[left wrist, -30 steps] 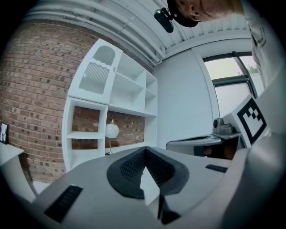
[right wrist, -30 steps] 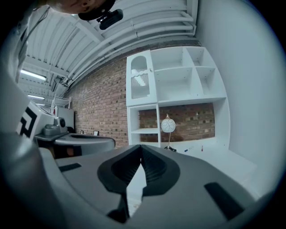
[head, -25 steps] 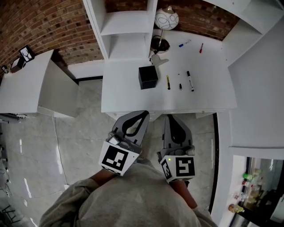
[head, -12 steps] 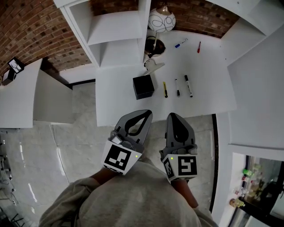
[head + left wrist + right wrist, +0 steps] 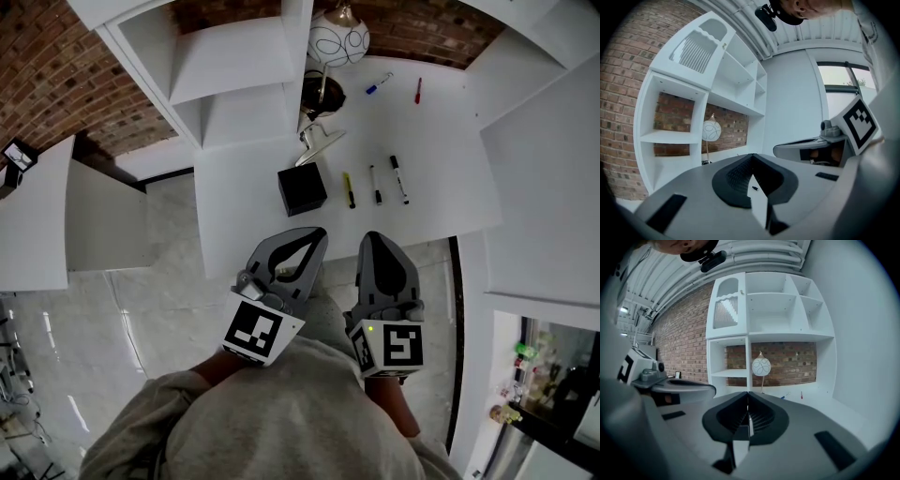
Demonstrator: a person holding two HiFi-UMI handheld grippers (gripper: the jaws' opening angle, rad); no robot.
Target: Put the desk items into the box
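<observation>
Both grippers are held side by side at the near edge of the white desk [image 5: 436, 150]. The left gripper [image 5: 317, 234] is closed, its jaws seen pressed together with nothing between them. The right gripper [image 5: 374, 238] is likewise closed and empty. A black-and-white square marker is carried on each gripper's cube. The black box [image 5: 302, 188] is set on the desk near its left edge. Just to its right, a yellow pen [image 5: 349, 189], a slim marker [image 5: 374, 185] and a thicker marker [image 5: 399, 180] are laid in a row. A blue pen [image 5: 378, 86] and a red pen [image 5: 417, 90] are placed farther back, near a globe lamp [image 5: 338, 40]. Any print on the pens is too small to be read.
</observation>
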